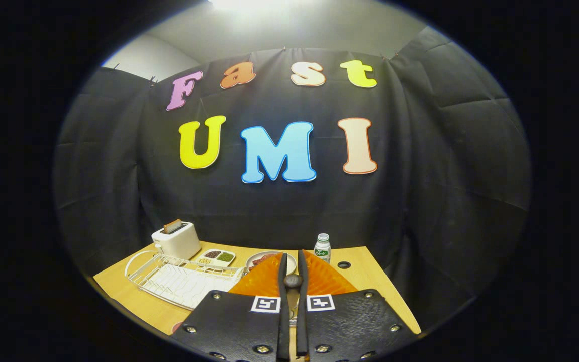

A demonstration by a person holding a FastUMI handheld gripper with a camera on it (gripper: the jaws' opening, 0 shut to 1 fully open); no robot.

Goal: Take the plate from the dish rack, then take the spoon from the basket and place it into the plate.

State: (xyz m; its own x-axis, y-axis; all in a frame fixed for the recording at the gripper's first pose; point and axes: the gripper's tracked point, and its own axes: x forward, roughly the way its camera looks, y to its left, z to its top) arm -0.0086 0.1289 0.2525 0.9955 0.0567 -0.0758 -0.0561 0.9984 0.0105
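My gripper is held above the wooden table, its two fingers almost together. A small dark rounded piece, which looks like part of the spoon, is pinched between the fingers, with a metallic stem running back toward me. Right behind the fingers fans out the orange basket. The white wire dish rack lies to the left of the basket. Past the basket's far edge, just left of the fingertips, sits a round pale plate with something reddish on it.
A white toaster with a slice in it stands at the far left corner. A divided dish of green and dark food lies beside it. A small white bottle stands ahead and to the right, near a round hole in the table.
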